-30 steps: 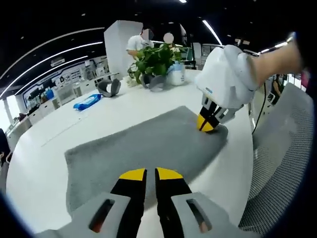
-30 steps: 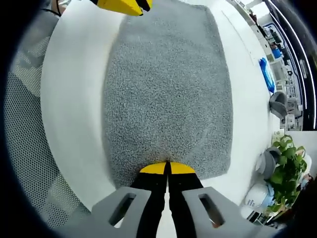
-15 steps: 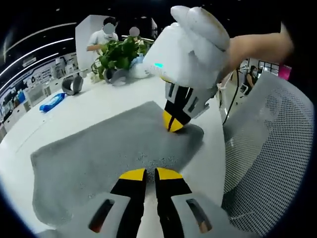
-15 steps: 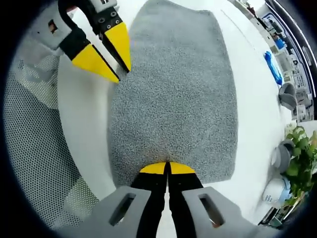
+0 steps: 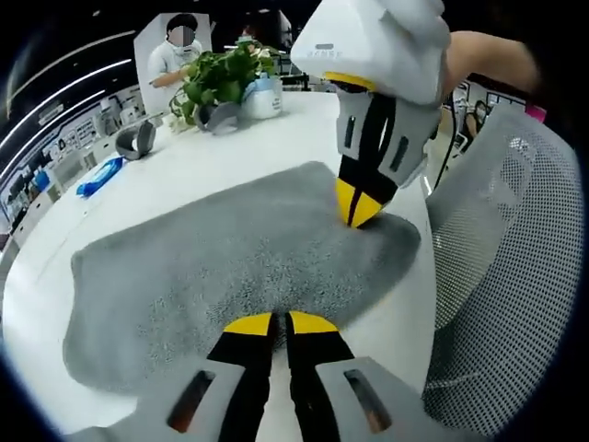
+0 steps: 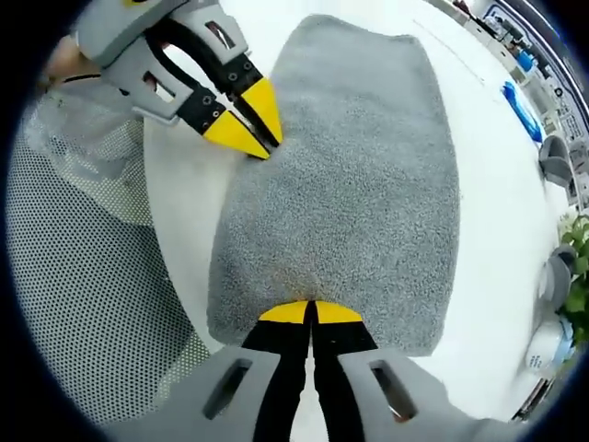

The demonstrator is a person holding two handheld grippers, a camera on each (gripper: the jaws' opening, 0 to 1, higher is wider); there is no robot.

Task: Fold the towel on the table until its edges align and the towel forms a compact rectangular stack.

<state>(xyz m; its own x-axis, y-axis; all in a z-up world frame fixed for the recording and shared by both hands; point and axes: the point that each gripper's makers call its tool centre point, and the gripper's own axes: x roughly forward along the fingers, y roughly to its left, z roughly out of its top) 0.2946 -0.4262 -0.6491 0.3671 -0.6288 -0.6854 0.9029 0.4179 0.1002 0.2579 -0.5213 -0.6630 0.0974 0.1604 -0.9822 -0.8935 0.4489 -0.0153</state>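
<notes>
your towel (image 5: pixel 221 262) is a grey, nubbly terry cloth lying flat in a single layer on the white table (image 5: pixel 175 175), with rounded corners and soft, slightly wavy edges — no fold shows in it, and it runs along the table's edge next to the mesh chair (image 5: pixel 502 276). your left gripper (image 5: pixel 280 323) has its yellow-tipped jaws pressed together on the towel's hem at one near corner; in the right gripper view you can see that same left gripper (image 6: pixel 250 129) with its tips set on the towel's long edge by the table's rim. your right gripper (image 6: pixel 308 312) is likewise closed, its jaws pinching the short end of the towel (image 6: pixel 345 193), and in the left gripper view its tips (image 5: pixel 357 204) sit pressed on the cloth at the other corner of that chair-side edge. the cloth puckers a little where each pair of tips bites. the pile looks even in colour, with no stripes or tags that you can make out. toward the table's far side stand a potted plant (image 5: pixel 218 78), a white bottle (image 5: pixel 264 97) just beside it, and a blue item (image 5: pixel 99 177) near the far left edge — all well apart from the towel.
</notes>
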